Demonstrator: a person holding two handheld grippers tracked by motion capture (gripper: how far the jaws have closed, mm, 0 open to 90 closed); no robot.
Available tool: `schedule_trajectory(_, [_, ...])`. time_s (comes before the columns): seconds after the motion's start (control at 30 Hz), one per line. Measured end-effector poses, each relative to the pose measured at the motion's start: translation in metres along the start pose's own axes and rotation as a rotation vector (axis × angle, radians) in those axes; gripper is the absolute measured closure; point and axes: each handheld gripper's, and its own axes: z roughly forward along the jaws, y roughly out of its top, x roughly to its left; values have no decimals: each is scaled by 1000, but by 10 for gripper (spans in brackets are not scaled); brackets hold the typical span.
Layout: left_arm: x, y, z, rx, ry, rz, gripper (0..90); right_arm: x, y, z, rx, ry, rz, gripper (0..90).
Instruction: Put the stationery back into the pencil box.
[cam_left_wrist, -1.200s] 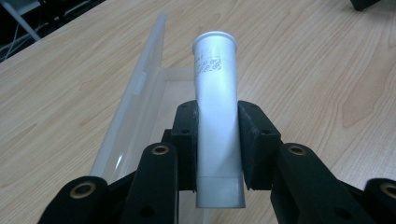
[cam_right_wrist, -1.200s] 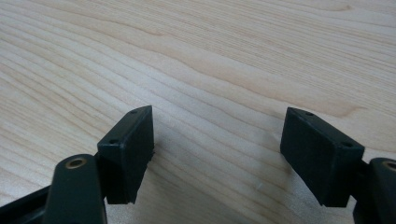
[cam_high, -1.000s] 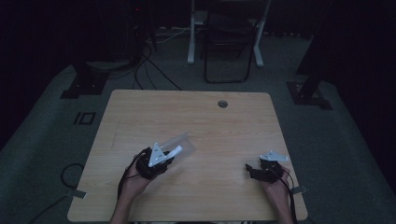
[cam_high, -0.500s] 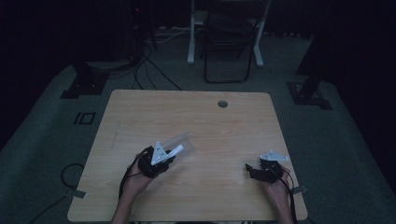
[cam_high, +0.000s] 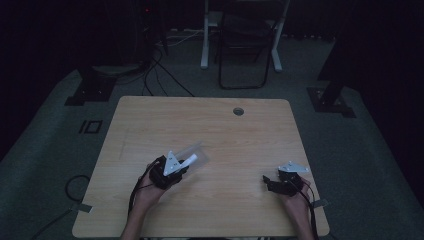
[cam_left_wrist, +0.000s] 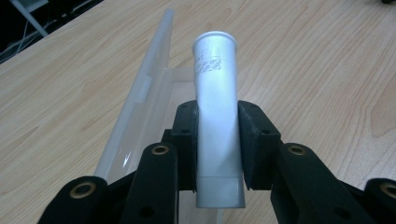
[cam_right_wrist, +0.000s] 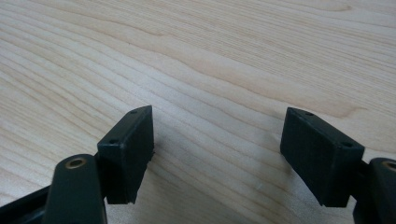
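My left gripper (cam_left_wrist: 217, 114) is shut on a white plastic tube (cam_left_wrist: 214, 88); its pads squeeze the tube's lower part and the round end points away. Under and beside the tube lies a clear plastic case (cam_left_wrist: 140, 100) on the wooden table (cam_high: 240, 145). In the high view the left gripper (cam_high: 176, 167) holds the tube (cam_high: 189, 161) over the clear case (cam_high: 196, 149), left of the table's middle. My right gripper (cam_high: 269, 183) rests near the front right edge, its jaws pointing left. It stands open (cam_right_wrist: 219, 140) with bare wood between its pads.
A round cable hole (cam_high: 238, 111) sits near the table's far edge. Beyond the table stand a dark chair (cam_high: 242, 45) and a white frame leg (cam_high: 205, 35), with cables on the floor (cam_high: 160, 65). The room is dim.
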Motion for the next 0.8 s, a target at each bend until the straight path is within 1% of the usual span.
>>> schedule_trajectory(0.13, [0, 0, 2, 9, 4, 7, 706, 0, 0, 0, 0, 0, 0, 259])
schedule_trajectory(0.67, [1, -3, 9, 28, 19, 9, 706, 0, 0, 0, 0, 1, -1, 259])
schedule_trajectory(0.8, [1, -3, 10, 24, 21, 0, 706, 0, 0, 0, 0, 2, -2, 259])
